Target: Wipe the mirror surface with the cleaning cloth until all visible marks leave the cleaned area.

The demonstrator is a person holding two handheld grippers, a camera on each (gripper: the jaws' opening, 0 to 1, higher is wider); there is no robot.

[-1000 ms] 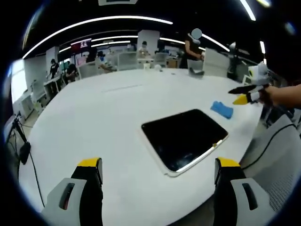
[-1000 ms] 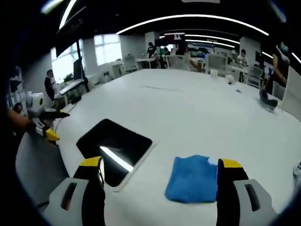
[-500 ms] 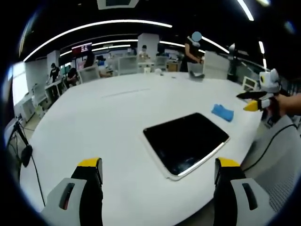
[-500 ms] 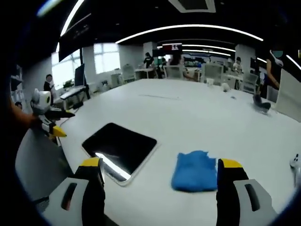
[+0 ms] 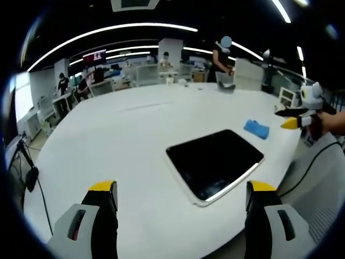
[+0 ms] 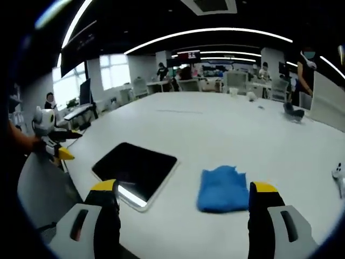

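Observation:
A dark rectangular mirror [image 5: 214, 161] with a pale frame lies flat on the white table [image 5: 124, 140]; in the right gripper view the mirror [image 6: 133, 166] lies left of centre. A crumpled blue cleaning cloth [image 6: 222, 189] rests on the table just beyond my right gripper [image 6: 182, 213], whose jaws stand open and empty. The cloth [image 5: 256, 129] sits past the mirror's far right corner in the left gripper view. My left gripper [image 5: 180, 213] is open, empty, short of the mirror. The right gripper [image 5: 294, 118] enters the left gripper view from the right edge; the left gripper [image 6: 54, 145] enters the right gripper view at the left.
Several people sit or stand at desks beyond the table's far edge [image 5: 161, 81]. Small objects lie on the table's far side [image 6: 294, 112]. A white item sits at the right edge [image 6: 338, 175]. A grey chair [image 5: 323, 183] stands by the near rim.
The right gripper has drawn back and up a little, so the cloth now lies farther ahead of its jaws. Both views shifted slightly with the hands; mirror and cloth have not moved.

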